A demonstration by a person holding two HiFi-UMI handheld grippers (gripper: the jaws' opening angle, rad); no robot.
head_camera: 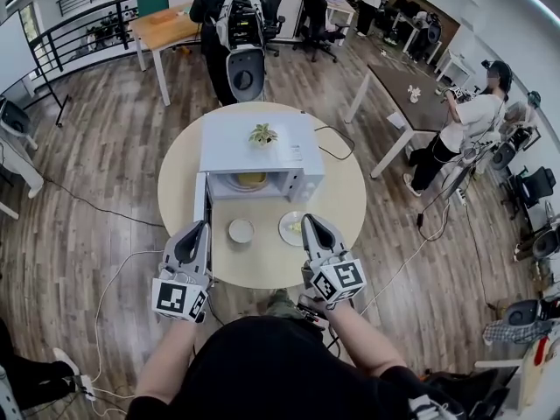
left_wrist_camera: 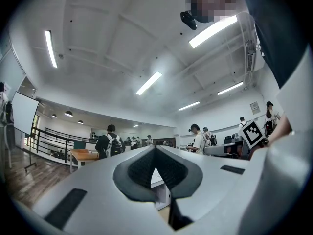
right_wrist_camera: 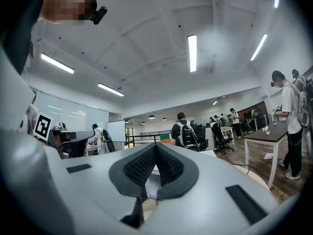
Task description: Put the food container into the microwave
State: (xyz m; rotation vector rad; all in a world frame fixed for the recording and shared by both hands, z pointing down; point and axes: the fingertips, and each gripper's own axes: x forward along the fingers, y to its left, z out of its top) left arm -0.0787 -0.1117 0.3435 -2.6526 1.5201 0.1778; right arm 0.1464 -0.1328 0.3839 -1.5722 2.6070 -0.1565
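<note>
One round desk (head_camera: 184, 191) carries one microwave (head_camera: 254, 143), and on the microwave's top stands one plant (head_camera: 262, 134). Inside the microwave shows one yellowish round thing (head_camera: 251, 180) — of what kind I cannot tell. In front of the microwave lie two round white dishes, a small dish (head_camera: 241, 230) and a wide dish (head_camera: 292, 227). There are two tongs, the left tongs (head_camera: 200, 227) and the right tongs (head_camera: 308, 220), and two marker cubes, a left cube (head_camera: 179, 298) and a right cube (head_camera: 339, 280). Farther off stand two more desks: a wooden desk (head_camera: 164, 26) and a dark desk (head_camera: 409, 99). Two standing persons show clearly, a backpack person (head_camera: 232, 16) and a white-shirt person (head_camera: 468, 121).
</note>
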